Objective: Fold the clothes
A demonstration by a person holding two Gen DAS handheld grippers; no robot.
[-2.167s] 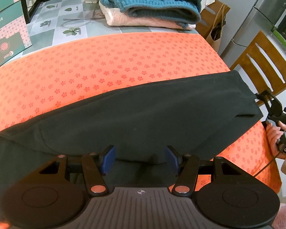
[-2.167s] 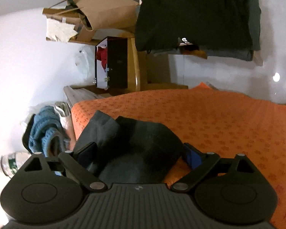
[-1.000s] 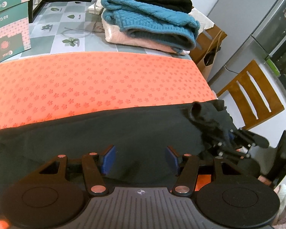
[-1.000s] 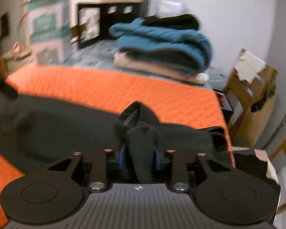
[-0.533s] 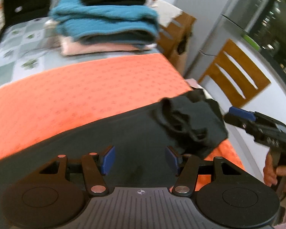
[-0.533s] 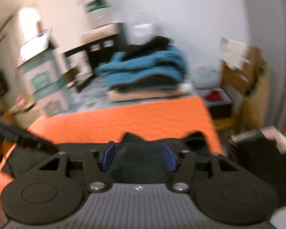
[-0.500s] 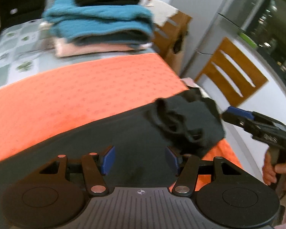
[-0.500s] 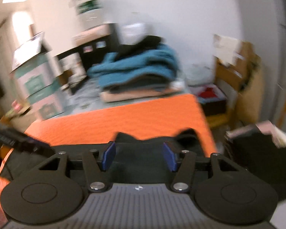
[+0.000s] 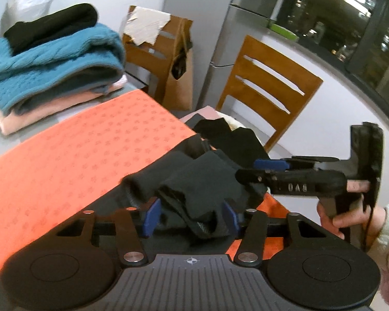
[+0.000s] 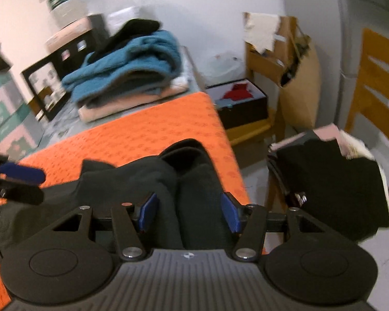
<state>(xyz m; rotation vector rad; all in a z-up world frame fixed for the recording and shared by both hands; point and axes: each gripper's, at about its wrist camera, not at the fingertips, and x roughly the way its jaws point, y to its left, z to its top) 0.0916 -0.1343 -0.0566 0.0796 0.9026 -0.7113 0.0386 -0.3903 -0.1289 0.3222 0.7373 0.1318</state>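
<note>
One dark garment (image 9: 194, 181) on orange mat (image 9: 77, 150); left hand-held gripper (image 9: 190, 216), right hand-held gripper (image 10: 188, 211) both spread wide.

black left gripper (image 9: 190, 216), blue-padded fingers (image 9: 151, 216), silver screws, ribbed grey housing, cream knitted sleeve (image 9: 385, 235)

Dark charcoal garment (image 9: 194, 178) on orange flower-print table mat (image 9: 77, 150); teal knit sweater (image 9: 51, 59) over pale pink folded garment (image 9: 39, 108); blue-padded tongs.

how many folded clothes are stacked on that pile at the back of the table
3 can be told apart: a black garment on top, a teal knit sweater in the middle, and a pink garment at the bottom. A thin grey layer between might be a fourth.
</note>
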